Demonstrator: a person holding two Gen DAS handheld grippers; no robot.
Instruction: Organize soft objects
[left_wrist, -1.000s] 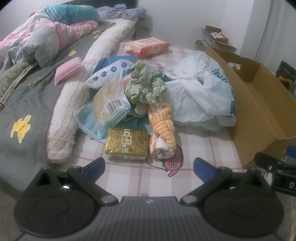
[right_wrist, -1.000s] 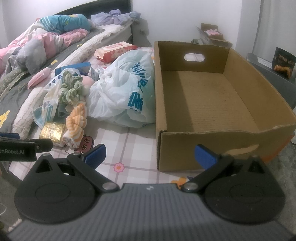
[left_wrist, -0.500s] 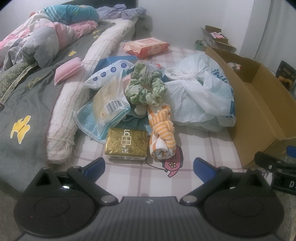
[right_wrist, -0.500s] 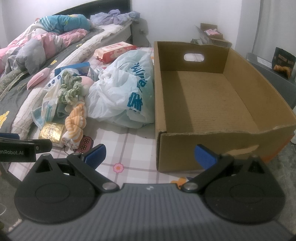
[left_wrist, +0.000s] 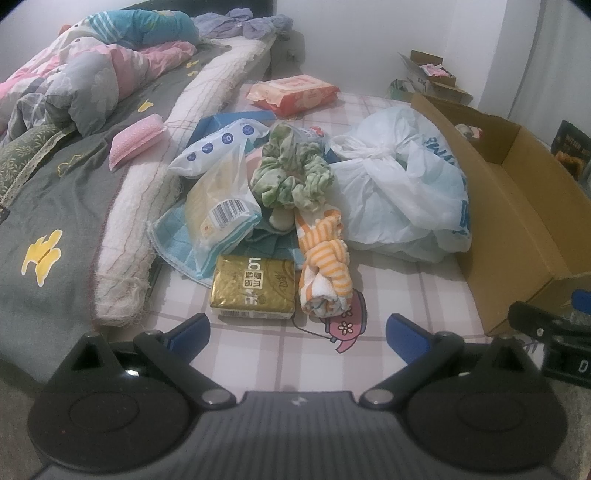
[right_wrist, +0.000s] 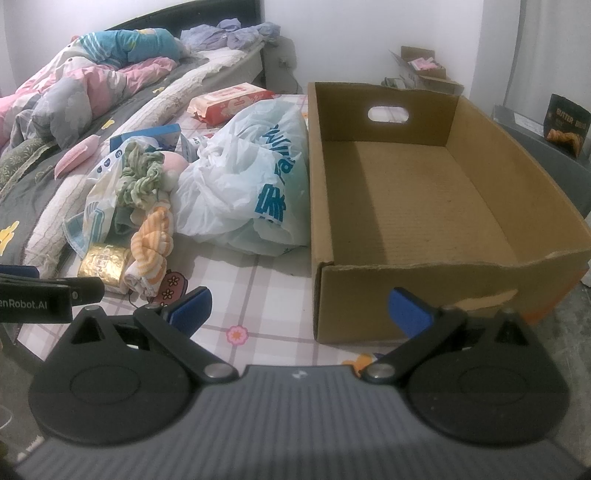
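Both grippers hang wide apart, holding nothing. Just ahead of the left gripper (left_wrist: 297, 330) lie a gold tissue pack (left_wrist: 253, 288) and a rolled orange-striped towel (left_wrist: 325, 273). The right gripper (right_wrist: 299, 308) faces the cardboard box (right_wrist: 413, 206).

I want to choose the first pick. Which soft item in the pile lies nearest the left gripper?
The gold tissue pack, just ahead of the open left gripper; the orange striped cloth lies beside it.

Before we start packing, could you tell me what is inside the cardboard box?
The cardboard box shows only bare floor; its near wall hides the strip just behind it.
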